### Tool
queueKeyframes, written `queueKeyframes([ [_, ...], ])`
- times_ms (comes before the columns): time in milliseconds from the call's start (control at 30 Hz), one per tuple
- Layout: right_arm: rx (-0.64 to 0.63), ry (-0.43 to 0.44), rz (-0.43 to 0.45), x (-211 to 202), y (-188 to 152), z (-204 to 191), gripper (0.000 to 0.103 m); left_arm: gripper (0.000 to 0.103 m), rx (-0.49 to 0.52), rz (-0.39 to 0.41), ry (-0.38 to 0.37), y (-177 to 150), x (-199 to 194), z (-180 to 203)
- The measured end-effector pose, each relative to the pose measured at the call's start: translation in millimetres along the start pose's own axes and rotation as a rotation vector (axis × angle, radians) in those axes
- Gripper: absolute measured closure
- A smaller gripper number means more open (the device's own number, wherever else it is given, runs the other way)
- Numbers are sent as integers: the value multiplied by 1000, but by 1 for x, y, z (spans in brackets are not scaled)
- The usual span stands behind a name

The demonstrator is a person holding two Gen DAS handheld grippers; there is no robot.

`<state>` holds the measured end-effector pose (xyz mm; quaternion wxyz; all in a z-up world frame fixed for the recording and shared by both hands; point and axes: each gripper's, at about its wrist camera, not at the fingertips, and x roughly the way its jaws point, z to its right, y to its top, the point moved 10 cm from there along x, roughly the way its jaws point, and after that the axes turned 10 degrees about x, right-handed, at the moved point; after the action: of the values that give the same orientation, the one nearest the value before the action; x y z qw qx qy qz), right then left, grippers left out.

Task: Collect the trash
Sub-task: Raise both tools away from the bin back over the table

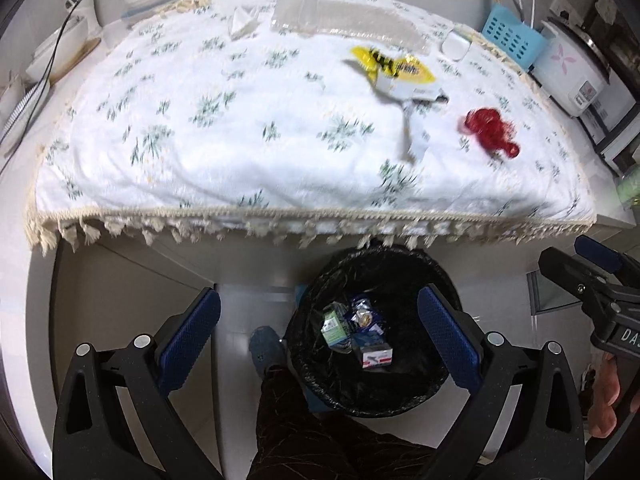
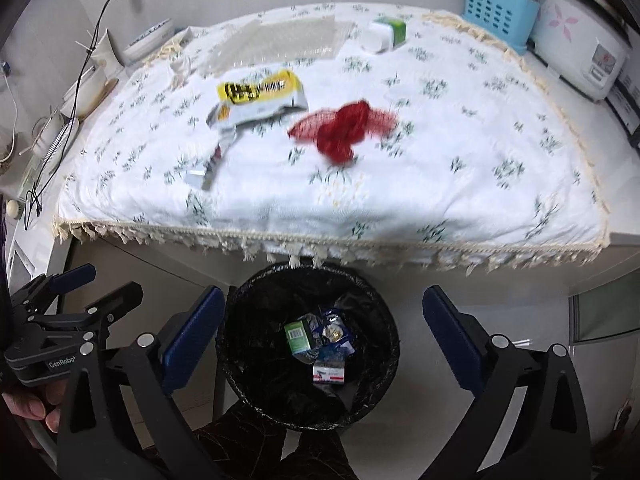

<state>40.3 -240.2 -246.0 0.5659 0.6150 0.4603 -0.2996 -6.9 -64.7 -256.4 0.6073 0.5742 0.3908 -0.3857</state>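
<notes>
A bin with a black liner (image 1: 316, 280) (image 2: 240, 300) stands on the floor under the table's front edge, holding a green box (image 2: 299, 336), blue wrappers and a white-and-red box. My left gripper (image 1: 318, 320) and right gripper (image 2: 323, 312) both hover above it, open, with nothing between the pads. On the flowered tablecloth (image 1: 200, 120) lie a yellow wrapper (image 1: 394, 66) (image 2: 260, 92), a red net bag (image 1: 490, 128) (image 2: 344, 128), a white strip of packaging (image 1: 414, 132) (image 2: 212, 164), a clear plastic tray (image 1: 348, 20) (image 2: 280, 40) and a crumpled tissue (image 1: 242, 20).
A rice cooker (image 2: 580, 40) and a blue basket (image 2: 500, 12) stand at the table's right. Bowls (image 2: 148, 40) and a black cable (image 2: 84, 72) are at the left. A small white-and-green box (image 2: 386, 34) sits at the back. A person's leg and shoe (image 1: 264, 348) are beside the bin.
</notes>
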Motion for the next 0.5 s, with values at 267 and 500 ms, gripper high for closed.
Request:
queueKeyframes([
  [267,-23,-15,56,-32,32,-5,8,6,38,57,1,39,-27,9],
  [500,-13,-24,90,-38,58,-6,8,6,45,82,-2,70,-36,4],
])
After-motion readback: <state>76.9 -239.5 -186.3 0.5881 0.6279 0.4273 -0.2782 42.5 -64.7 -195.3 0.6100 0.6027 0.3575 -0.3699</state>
